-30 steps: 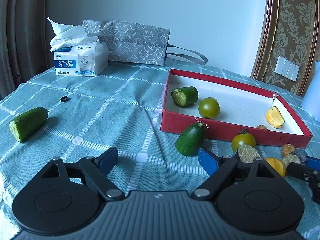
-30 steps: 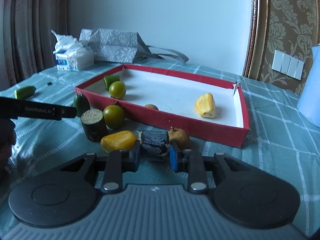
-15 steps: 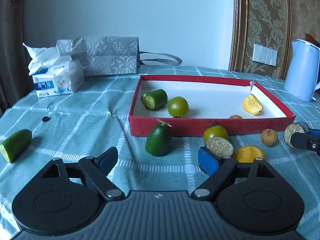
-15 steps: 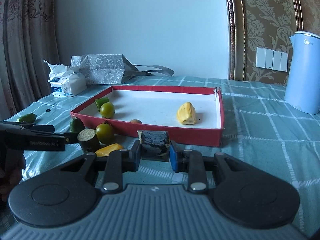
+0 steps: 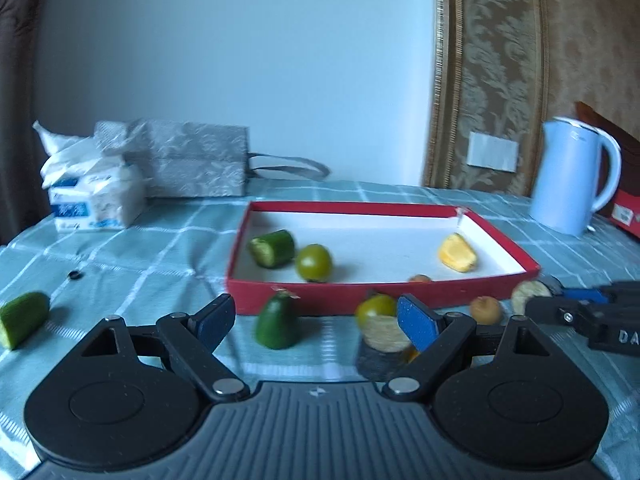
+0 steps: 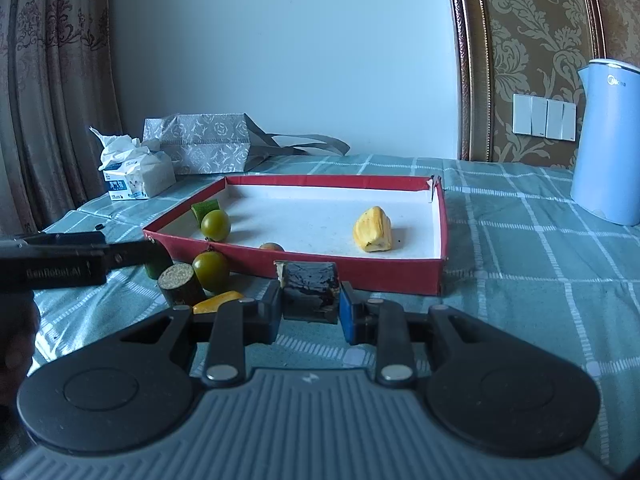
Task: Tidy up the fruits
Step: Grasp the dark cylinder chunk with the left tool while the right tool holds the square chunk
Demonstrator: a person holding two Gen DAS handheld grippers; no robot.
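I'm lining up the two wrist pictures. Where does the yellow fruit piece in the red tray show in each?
Left wrist: the yellow piece lies right of centre, in the tray's right end near the torn corner.
Right wrist: the yellow piece lies just right of centre, mid-height, toward the tray's right wall.
Shared landmark: the blue kettle stands on the table to the right of the red tray in both.

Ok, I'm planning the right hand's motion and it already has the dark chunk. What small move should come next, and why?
Probably carry it forward over the near wall of the red tray and stop above the bare white floor. The right gripper is shut on the dark chunk, held just short of that wall, while the yellow piece and green tomato already lie inside.
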